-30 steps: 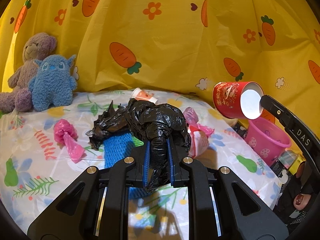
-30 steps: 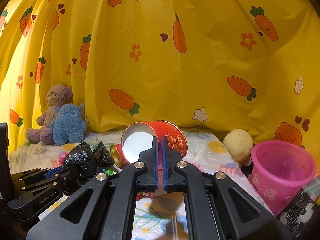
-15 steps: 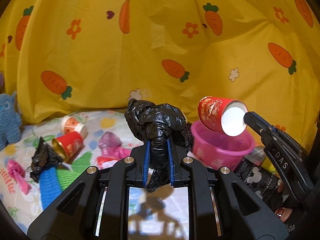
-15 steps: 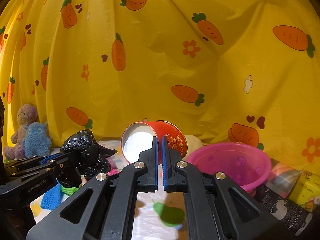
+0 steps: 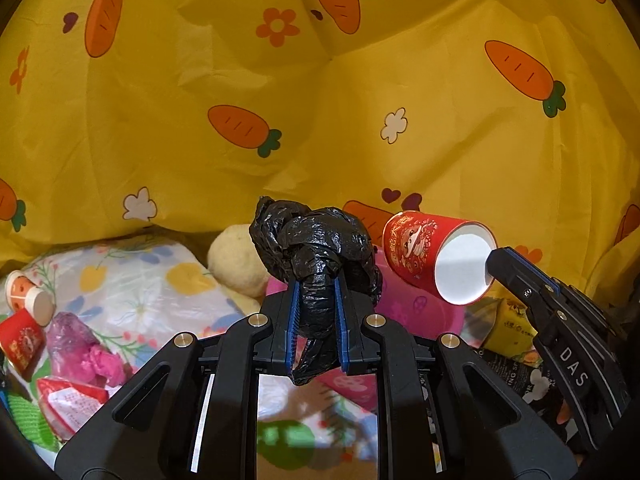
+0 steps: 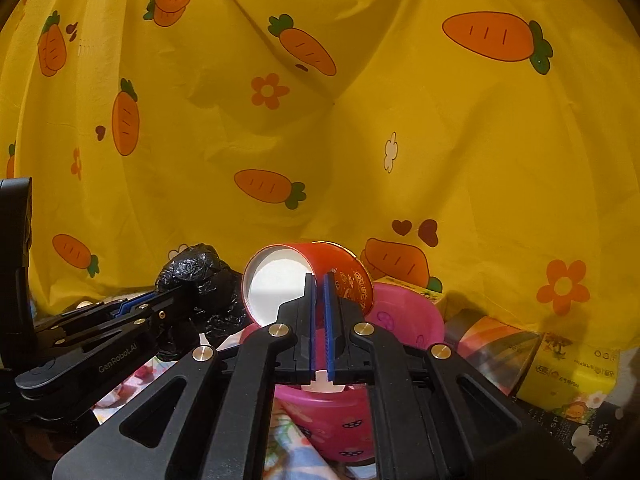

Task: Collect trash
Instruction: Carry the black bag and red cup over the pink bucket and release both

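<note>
The left gripper (image 5: pixel 316 320) pinches a crumpled black plastic bag (image 5: pixel 320 252), held in the air in front of the pink bucket (image 6: pixel 408 312). The right gripper (image 6: pixel 319 308) clamps the rim wall of a red paper cup (image 5: pixel 436 260), tilted on its side above the bucket's open rim. Bag and cup sit just beside each other, apart. The yellow carrot-print cloth (image 5: pixel 320 100) closes the space behind. More litter lies on the floral tabletop (image 5: pixel 132 272) at left.

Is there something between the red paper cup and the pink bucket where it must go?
Nothing visible: the right gripper holds the red paper cup just above the pink bucket, whose opening shows only its own pink inside.
</note>
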{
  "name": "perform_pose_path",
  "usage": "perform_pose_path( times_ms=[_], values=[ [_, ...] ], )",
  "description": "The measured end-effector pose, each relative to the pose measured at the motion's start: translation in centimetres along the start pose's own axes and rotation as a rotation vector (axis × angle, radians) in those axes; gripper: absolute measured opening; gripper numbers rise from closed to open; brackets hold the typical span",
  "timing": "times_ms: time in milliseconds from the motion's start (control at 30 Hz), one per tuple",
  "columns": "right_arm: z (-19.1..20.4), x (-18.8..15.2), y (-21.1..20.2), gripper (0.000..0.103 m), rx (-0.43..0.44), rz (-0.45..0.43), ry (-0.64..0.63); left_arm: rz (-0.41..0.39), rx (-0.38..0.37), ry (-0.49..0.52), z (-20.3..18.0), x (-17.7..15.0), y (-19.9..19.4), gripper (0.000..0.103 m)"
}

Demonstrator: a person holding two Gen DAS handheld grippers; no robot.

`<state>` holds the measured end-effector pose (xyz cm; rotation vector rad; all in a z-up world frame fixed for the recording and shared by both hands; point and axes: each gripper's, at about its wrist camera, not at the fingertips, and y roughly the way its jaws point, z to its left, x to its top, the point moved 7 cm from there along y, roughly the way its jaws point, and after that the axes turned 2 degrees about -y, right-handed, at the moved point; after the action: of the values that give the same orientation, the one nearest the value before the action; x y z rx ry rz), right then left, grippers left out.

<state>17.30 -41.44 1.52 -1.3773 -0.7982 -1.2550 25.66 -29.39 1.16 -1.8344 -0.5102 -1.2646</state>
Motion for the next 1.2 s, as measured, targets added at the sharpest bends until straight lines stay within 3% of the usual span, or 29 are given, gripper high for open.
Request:
perform_pose_path(
  times_ms=[467,1200],
  values=[
    [-2.1,-1.5,3.6,0.004,-0.051,0.059,0.017,0.086,-0.047,-0.015,-0.5,-1.3,6.2,0.015],
    [-3.4,-3.1,6.2,0.004,-0.071,0.121,0.049,0.174,-0.079,-0.014,-1.0,-3.2,9.8,0.016]
  ],
)
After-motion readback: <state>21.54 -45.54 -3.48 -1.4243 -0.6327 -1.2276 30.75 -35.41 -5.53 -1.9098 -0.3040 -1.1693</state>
